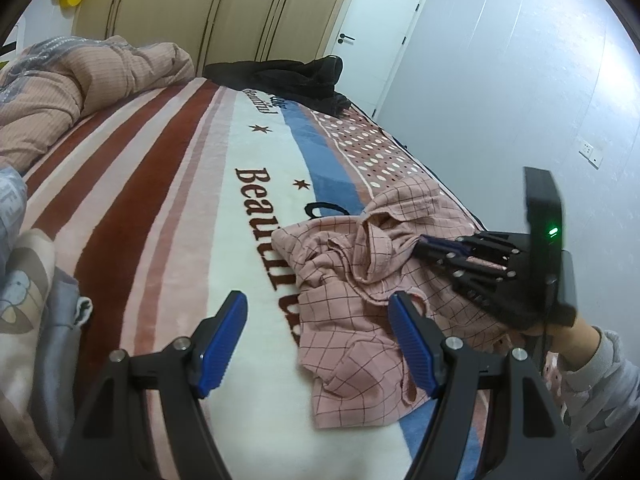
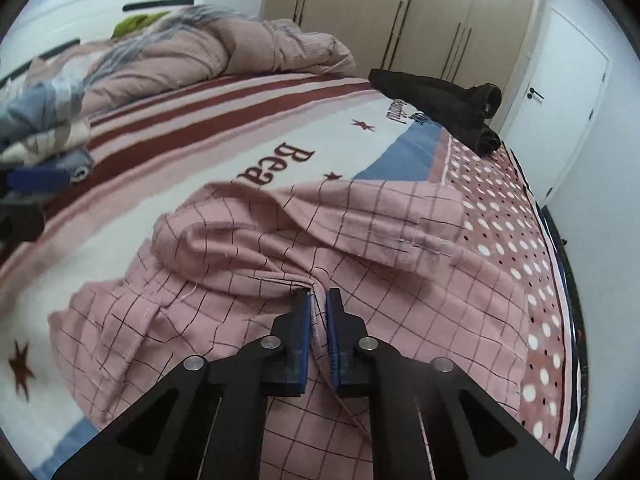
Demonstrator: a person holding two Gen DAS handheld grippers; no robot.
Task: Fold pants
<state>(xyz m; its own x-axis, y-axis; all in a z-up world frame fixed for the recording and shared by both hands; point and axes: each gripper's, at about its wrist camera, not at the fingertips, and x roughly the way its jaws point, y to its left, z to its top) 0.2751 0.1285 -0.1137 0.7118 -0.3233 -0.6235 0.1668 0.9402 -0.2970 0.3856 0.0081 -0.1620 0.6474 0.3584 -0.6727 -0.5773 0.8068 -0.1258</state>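
Right hand-held gripper (image 2: 318, 300): nearest item in the right wrist view; blue pads pinched tight on a raised ridge of the pants (image 2: 304, 264), cloth visibly caught between them

Left hand-held gripper (image 1: 318, 300): jaws standing wide, nothing between the pads, hovering over the bed (image 1: 248, 420) at the near left edge of the garment

Pants: pink check cloth, crumpled in a heap on the right-hand part of the blanket, lying over the blue stripe and the dotted border; legs and waistband cannot be told apart in the bunching

Risk, judged: the pinched fold looks like several layers; a lift from here may drag the whole heap instead of spreading one edge. The grip sits on a crease, not a hem, so the cloth may slip out. The garment lies near the bed's right edge and could slide off

Surroundings: grey bedding (image 1: 60, 312) at the near left; rumpled pink quilt (image 1: 92, 76) further back; black garment (image 1: 288, 80) at the far end; wardrobe (image 1: 200, 4) and white door (image 1: 376, 32) behind. Nothing lies between the grippers and the pants
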